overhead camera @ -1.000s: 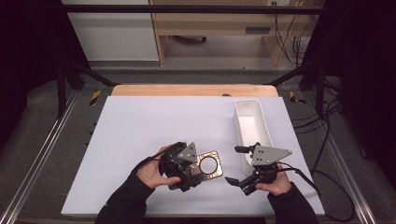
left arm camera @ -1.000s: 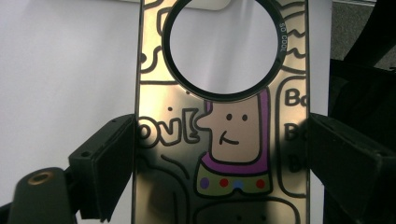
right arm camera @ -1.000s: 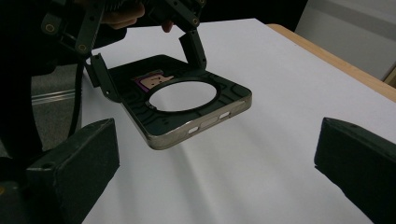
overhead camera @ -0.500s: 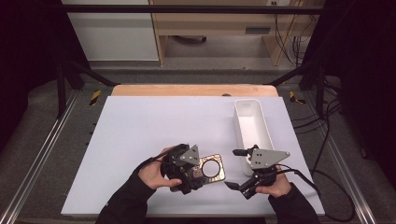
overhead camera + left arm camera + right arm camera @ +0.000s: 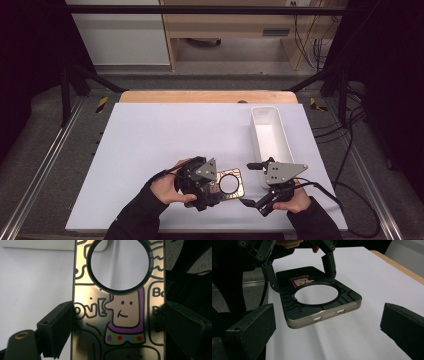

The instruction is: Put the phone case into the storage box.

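Phone case (image 5: 230,183) sits near the front of the white worktop (image 5: 165,135), clamped at one end by the left hand-held gripper (image 5: 212,186); the right hand-held gripper (image 5: 252,187) waits just beside it. In the left gripper view, pads press both long edges; the ring reads "SO COOL". In the right gripper view, those jaws stand wide, holding nothing.

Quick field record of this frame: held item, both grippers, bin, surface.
held item: phone case, cartoon print, large round cutout, lifted off the table at its free end
left gripper: jaws clamped on the case's two long edges
right gripper: jaws open, nothing between them, facing the case's port end
bin: white tray, right of the case
surface: white table
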Demonstrator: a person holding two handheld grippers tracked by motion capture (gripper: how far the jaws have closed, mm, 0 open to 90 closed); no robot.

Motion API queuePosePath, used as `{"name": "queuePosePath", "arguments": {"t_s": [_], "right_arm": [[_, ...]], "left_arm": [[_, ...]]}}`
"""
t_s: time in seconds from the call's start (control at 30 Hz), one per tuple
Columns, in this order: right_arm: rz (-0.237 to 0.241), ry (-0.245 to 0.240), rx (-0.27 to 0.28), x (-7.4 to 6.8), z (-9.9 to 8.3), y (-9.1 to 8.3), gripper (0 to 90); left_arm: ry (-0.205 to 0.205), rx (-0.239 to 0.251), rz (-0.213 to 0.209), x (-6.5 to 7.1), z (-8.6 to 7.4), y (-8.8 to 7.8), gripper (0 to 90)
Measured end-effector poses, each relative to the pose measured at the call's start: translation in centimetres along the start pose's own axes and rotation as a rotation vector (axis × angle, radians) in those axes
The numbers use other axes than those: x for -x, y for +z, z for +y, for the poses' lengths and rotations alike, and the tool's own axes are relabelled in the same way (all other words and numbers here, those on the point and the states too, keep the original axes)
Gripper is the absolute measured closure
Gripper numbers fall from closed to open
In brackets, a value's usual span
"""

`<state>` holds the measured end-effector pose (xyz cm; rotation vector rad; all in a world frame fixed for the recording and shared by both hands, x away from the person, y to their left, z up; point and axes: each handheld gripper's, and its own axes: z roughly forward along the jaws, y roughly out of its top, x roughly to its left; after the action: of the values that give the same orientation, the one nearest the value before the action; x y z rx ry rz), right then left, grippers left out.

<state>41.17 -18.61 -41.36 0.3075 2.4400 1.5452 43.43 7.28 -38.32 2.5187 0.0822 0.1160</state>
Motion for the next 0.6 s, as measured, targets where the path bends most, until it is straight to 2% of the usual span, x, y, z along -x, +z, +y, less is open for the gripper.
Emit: {"name": "queuePosePath", "arguments": {"t_s": [0.4,0.6], "right_arm": [[0.023,-0.019,-0.012,-0.20,0.18,0.30,0.5],[0.040,-0.032,-0.018,-0.23,0.20,0.53,0.5]], "left_arm": [[0.017,0.000,-0.025,0.17,0.45,0.19,11.4],[0.026,0.002,-0.020,0.34,0.49,0.25,11.4]]}}
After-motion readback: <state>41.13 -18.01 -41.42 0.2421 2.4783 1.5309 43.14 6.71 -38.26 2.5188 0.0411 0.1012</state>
